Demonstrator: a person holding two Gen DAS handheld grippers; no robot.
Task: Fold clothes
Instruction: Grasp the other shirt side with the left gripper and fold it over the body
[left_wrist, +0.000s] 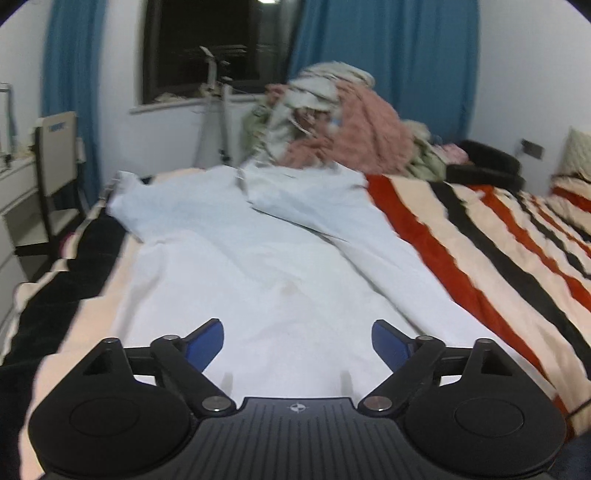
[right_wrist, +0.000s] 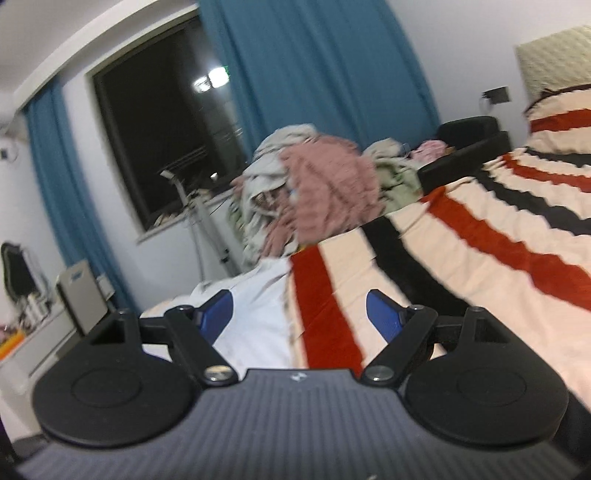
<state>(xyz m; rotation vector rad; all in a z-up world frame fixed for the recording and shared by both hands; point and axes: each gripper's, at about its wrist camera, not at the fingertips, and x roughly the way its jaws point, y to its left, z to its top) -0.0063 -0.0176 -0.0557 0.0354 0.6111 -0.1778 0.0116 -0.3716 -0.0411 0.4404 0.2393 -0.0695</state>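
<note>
Closest to you, the left hand-held gripper (left_wrist: 297, 341) hangs with its blue pads well apart and nothing between them, right over the near end of the white garment (left_wrist: 258, 266). That garment lies straight ahead of this hand, its long axis running away from you up the bed (left_wrist: 480, 258) toward the heap of unfolded clothes (left_wrist: 332, 122) at the far end; it looks like trousers, with what may be two legs parting farther up, though the blur makes that a guess. Your right hand-held gripper (right_wrist: 300, 317) is likewise spread wide and empty, but it sits off to the side, over the garment's right edge where the white cloth meets the striped blanket, so the left hand is the nearer one to the fabric. The blanket underneath is soft and plush, in red, black and cream bands. Beyond the bed stand blue curtains (left_wrist: 388, 55), a dark window (left_wrist: 214, 44) and a chair (left_wrist: 55, 173) at the left wall.
</note>
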